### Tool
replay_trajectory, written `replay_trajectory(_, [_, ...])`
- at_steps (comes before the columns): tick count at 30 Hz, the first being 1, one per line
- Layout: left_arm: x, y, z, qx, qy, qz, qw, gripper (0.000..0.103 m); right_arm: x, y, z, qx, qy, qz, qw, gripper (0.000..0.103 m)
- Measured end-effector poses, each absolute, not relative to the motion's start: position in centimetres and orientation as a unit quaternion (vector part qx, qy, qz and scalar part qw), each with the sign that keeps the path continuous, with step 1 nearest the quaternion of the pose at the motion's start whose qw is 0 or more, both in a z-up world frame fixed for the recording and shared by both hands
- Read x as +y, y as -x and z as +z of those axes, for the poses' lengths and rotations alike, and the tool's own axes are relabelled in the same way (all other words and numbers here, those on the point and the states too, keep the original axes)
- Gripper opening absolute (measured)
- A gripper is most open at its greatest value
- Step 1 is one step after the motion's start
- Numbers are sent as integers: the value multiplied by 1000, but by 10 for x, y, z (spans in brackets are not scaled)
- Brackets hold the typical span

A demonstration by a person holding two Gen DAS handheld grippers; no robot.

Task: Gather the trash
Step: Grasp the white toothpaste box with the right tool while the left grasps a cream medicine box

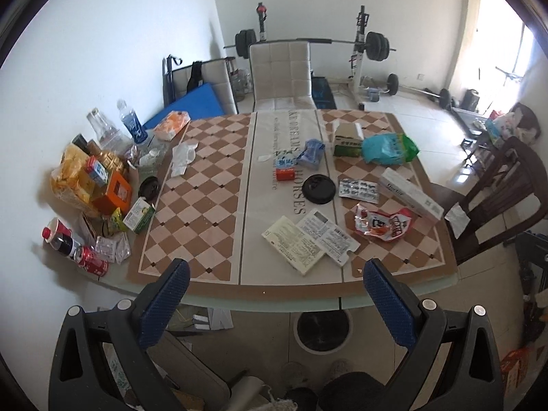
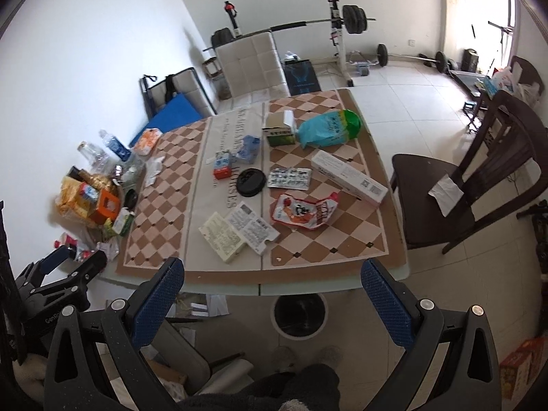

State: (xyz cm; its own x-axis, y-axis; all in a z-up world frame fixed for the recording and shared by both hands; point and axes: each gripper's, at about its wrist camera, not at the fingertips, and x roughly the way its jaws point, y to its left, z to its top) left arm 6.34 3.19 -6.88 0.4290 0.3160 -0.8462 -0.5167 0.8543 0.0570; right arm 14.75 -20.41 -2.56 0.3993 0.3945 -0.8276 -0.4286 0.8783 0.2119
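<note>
Sunlit and half a home gym, the room holds a table [image 1: 212,284] under a checkered cloth, strewn with litter. Nearest ahead of the left gripper [image 1: 274,294], between its spread fingers, lie a cream flat packet [image 1: 293,245] and a white printed card [image 1: 328,234] overlapping at their edges; both sit flat, so a finger would probably have to slide under an edge. Just beyond and toward the right finger is a crumpled red snack wrapper [image 1: 382,224], the easiest piece to pinch. Further out sit a black round lid [image 1: 320,188], a blister pack [image 1: 358,190], a long white box [image 1: 411,193], a small red-and-blue carton [image 1: 286,167] and a blue-green bag [image 1: 390,149]. Far off to the left, bottles, cans and boxes crowd against the wall, seemingly kept goods more than trash. Below the table's near edge, on the floor and almost straight beneath both grippers, stands a round bin [image 2: 299,315], placed handily for dropping pieces in. The right gripper [image 2: 272,296] hangs likewise wide apart and empty, short of the table, which suggests collecting has not begun.
</note>
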Motion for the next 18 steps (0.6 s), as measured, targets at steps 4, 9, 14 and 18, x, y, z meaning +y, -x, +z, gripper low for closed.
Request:
replay_trajectory(4, [59,-89,-125,521,152,279,792,103,-205,-194,-59,498,50,196,843,103])
replay_trajectory(9, [82,-118,-195,567,237,319,721,103,-193,-274,-113,513,104,161,836,103])
replay_trajectory(14, [102,-152,-267,603,299,362,645,103,-166,-361,-189,561,145,160,799,103])
replay_trajectory(18, [116,-175,-315,619,345,378,595,103,-145,-417,-251,596,176,171,764,103])
